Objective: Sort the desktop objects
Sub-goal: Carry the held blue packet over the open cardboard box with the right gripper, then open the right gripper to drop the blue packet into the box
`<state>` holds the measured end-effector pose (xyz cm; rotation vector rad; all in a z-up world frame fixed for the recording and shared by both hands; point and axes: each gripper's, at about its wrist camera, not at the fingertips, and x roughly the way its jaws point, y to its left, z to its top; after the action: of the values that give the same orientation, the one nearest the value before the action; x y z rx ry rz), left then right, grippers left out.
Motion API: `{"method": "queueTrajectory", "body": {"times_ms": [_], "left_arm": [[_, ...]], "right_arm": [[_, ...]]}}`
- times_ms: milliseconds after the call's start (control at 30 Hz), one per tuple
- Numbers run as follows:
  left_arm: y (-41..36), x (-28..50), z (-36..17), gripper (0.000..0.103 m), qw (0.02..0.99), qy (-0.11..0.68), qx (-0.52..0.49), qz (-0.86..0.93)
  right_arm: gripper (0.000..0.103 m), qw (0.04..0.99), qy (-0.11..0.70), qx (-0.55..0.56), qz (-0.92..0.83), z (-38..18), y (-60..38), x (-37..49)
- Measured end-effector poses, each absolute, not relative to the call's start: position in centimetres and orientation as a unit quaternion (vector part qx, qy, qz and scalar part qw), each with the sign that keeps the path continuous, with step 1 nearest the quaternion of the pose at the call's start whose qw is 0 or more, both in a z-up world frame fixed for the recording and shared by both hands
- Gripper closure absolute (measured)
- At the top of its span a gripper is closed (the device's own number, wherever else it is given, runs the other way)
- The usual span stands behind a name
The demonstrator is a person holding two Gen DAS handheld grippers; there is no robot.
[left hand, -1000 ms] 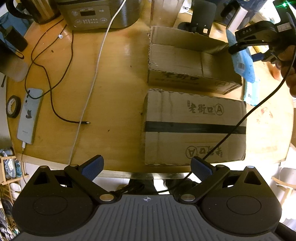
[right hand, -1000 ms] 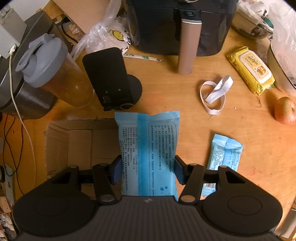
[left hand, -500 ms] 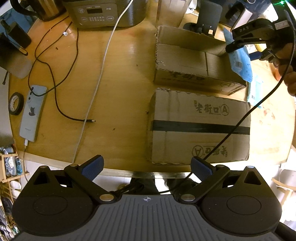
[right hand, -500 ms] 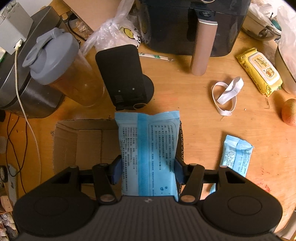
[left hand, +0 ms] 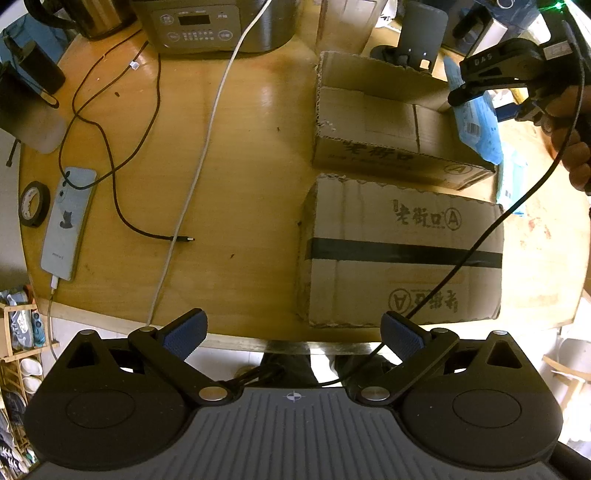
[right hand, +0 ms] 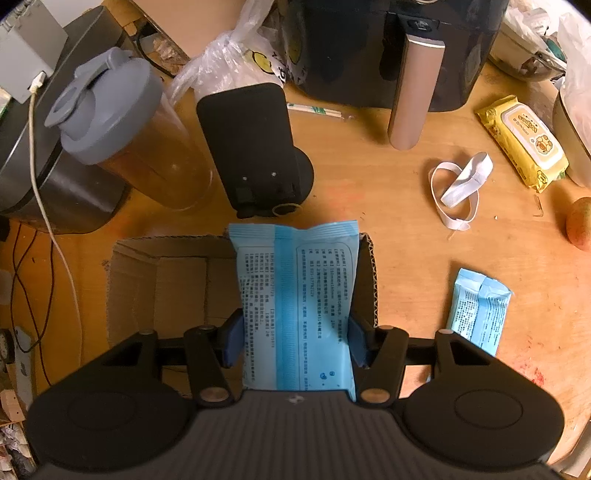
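Note:
My right gripper (right hand: 295, 339) is shut on a light blue tissue pack (right hand: 295, 302) and holds it over the right end of the open cardboard box (right hand: 159, 280). The left wrist view shows that gripper (left hand: 480, 92) with the pack (left hand: 480, 129) above the box's (left hand: 373, 118) right end. A second blue pack (right hand: 476, 310) lies on the table to the right of the box. My left gripper (left hand: 293, 332) is open and empty at the table's near edge, in front of a closed taped box (left hand: 402, 251).
A phone (left hand: 68, 225), tape roll (left hand: 33, 203) and cables (left hand: 110, 177) lie at the left. A rice cooker (left hand: 214, 26) stands at the back. A shaker bottle (right hand: 125, 136), black stand (right hand: 255, 147), air fryer (right hand: 388, 48), white strap (right hand: 458, 184), yellow wipes (right hand: 524, 140) and a fruit (right hand: 580, 225) lie beyond the box.
My right gripper has carried the blue pack leftward, further over the open box's right end. My left gripper has shifted slightly left and stays open.

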<state>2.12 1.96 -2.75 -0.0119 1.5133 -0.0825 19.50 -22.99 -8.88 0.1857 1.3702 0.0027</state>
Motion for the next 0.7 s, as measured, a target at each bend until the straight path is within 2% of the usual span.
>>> {"method": "queueTrajectory", "body": {"times_ms": [700], "left_arm": [[2.8, 2.4, -3.5, 0.0, 0.717, 0.697, -0.004, -0.025]], "right_arm": [[0.049, 0.748, 0.658, 0.085, 0.004, -15.0, -22.2, 20.6]]}}
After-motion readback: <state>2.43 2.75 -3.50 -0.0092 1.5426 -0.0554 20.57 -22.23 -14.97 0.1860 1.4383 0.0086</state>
